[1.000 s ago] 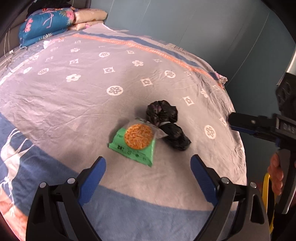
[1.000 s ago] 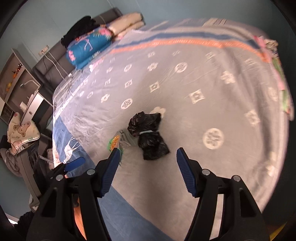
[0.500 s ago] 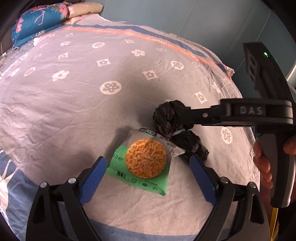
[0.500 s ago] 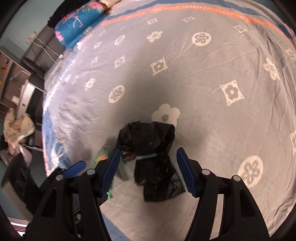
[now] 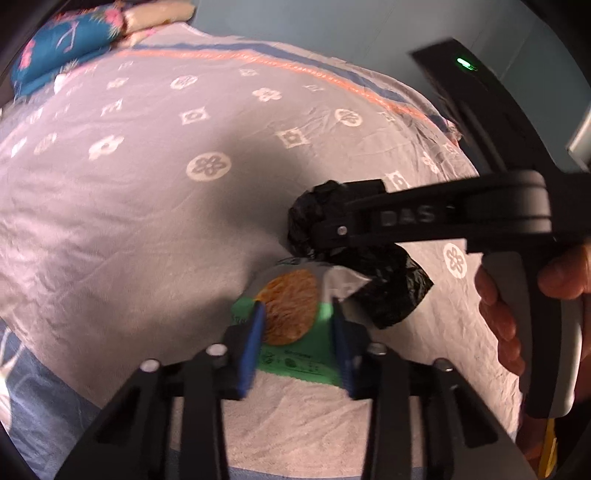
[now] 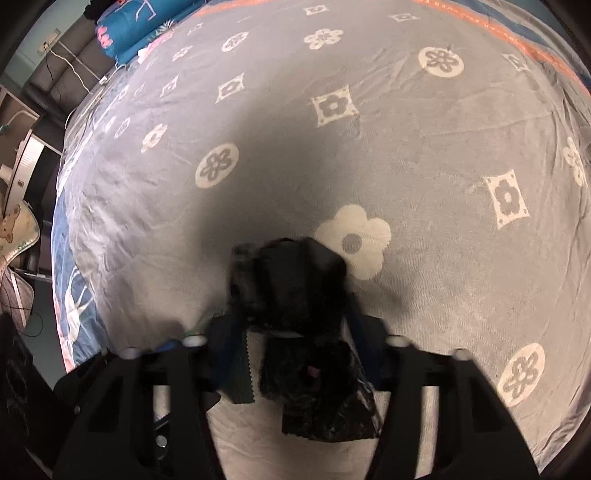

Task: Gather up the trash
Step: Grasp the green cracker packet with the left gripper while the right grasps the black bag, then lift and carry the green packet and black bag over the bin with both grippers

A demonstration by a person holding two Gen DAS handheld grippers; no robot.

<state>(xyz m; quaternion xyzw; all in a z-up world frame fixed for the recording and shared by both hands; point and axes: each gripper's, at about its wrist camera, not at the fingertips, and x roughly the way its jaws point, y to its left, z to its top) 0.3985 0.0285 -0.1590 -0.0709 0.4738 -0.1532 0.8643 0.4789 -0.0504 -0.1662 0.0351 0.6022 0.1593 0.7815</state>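
A bed (image 5: 122, 206) covered by a grey blanket printed with white flowers and diamonds fills both views. The trash lies on this blanket: a green snack packet (image 5: 291, 332) with a round orange picture on it, and a crumpled black plastic bag (image 5: 388, 291) touching the packet's far right corner.

The left wrist view shows the left tool (image 5: 295, 325) low over the packet. Its jaws have just been closing, and the two blue fingers (image 5: 251, 343) now sit against the packet's left and right sides, pinching it. This view alone also shows the right tool from the side, as a long black bar reaching in above the bag, with a person's hand (image 5: 517, 295) wrapped round its handle at the right edge. The bar hides the middle of the bag, and its tips cannot be seen here.

The right wrist view looks almost straight down at the black bag (image 6: 299, 325), which sits between the fingers of the right tool (image 6: 299, 343). These jaws have also just been closing; they stand partly closed with both fingers against the bag's sides. The picture is dark and blurred there, so the far finger is hard to make out. The packet is almost entirely hidden here. A blue flowered pillow (image 6: 147, 29) lies at the far end of the bed.
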